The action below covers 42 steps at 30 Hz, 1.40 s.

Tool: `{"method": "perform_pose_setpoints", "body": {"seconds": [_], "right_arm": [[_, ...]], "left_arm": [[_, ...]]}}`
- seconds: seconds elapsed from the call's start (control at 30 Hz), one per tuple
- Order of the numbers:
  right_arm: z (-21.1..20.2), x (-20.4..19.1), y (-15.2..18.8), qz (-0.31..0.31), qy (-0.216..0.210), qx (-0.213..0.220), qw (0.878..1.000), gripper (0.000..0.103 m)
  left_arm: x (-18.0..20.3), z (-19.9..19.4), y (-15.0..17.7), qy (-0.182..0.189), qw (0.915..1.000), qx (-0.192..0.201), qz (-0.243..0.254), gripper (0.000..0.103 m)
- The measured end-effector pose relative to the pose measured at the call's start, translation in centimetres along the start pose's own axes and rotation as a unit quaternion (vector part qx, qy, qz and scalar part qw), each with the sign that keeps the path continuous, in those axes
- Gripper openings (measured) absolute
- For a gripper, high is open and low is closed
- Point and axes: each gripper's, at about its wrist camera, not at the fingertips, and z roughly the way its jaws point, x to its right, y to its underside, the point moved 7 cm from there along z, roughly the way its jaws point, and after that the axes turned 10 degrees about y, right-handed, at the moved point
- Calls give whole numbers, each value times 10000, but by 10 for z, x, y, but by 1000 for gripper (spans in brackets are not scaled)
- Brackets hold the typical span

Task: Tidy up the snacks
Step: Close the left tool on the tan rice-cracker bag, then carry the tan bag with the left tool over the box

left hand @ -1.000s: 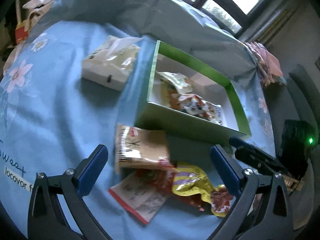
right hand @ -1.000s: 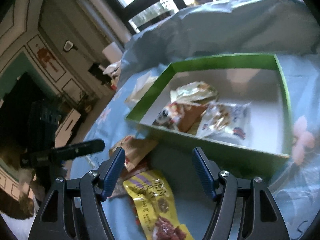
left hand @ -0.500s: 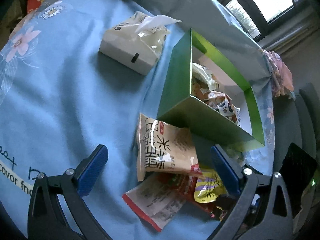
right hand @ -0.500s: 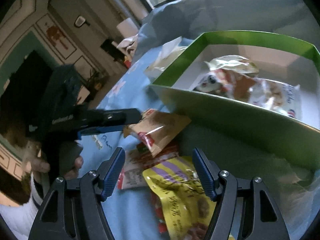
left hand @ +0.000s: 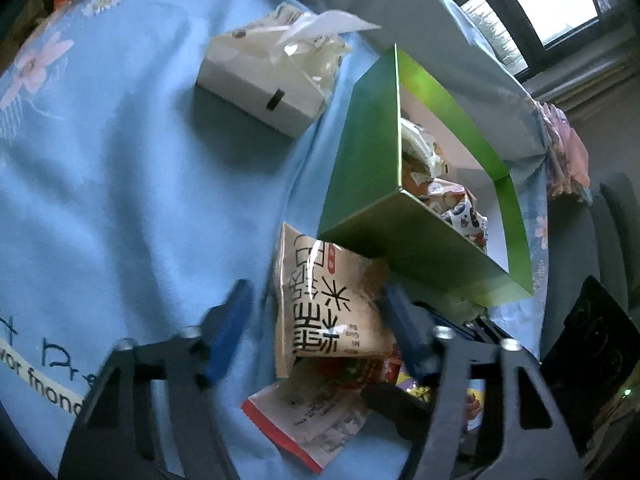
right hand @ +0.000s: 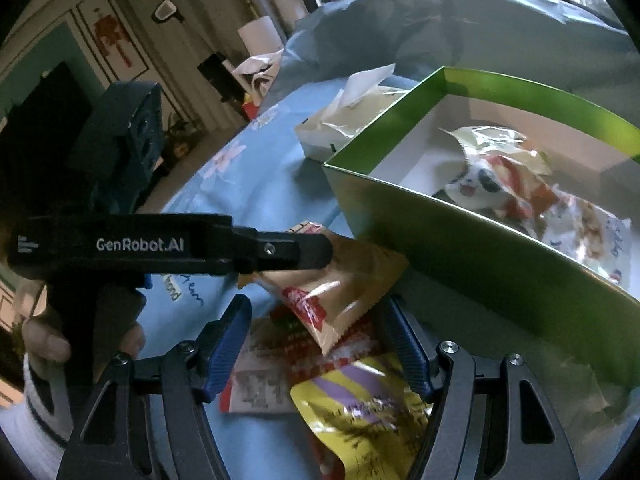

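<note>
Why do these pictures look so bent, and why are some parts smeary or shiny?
Both views come through fisheye lenses, so edges curve and corners go black. In the left wrist view the left gripper is smeared by motion blur, while the green box stays sharp. In the right wrist view the yellow packet looks blurred, and window light glints off the beige packet.

White "GenRobot.AI" lettering stands on the left gripper body, the cloth carries partly cut-off dark words — something like "fnond" — and the tan packet bears large black Chinese characters.
</note>
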Motion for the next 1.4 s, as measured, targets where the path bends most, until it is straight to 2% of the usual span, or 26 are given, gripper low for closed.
{"method": "perform_pose_setpoints", "body": {"seconds": [0.07,0.1,0.2,0.3,0.6,0.83,0.97,1.13,1.4], "right_arm": [[3,-3,1,-111,31,-15,9999,70],[4,-5,0,-142,30,-12,9999,70],[6,-9,-1,-311,138,32,9994,53],[5,-7,-1,-345,159,33,9993,43],[-4,-10,-1,-197,-134,277,9993,39],[-28,-23,-7,-276,-250,582,9976,39],[-39,-25,-13,-303,-172,762,9965,39],[-60,-15,-21,-257,21,1036,9943,39],[-98,27,-40,64,361,1464,9885,39]], "left_arm": [[0,0,1,95,9999,-21,-66,56],[1,-1,1,96,9999,-16,-61,50],[3,-3,2,-69,9999,9,81,50],[7,-5,3,-171,9996,27,222,49],[12,-16,4,-68,9995,103,283,45],[28,-40,5,71,9979,382,519,45],[38,-44,1,159,9964,509,652,45],[66,-41,-10,468,9932,642,848,45],[122,-16,-32,748,9854,684,1366,45]]}}
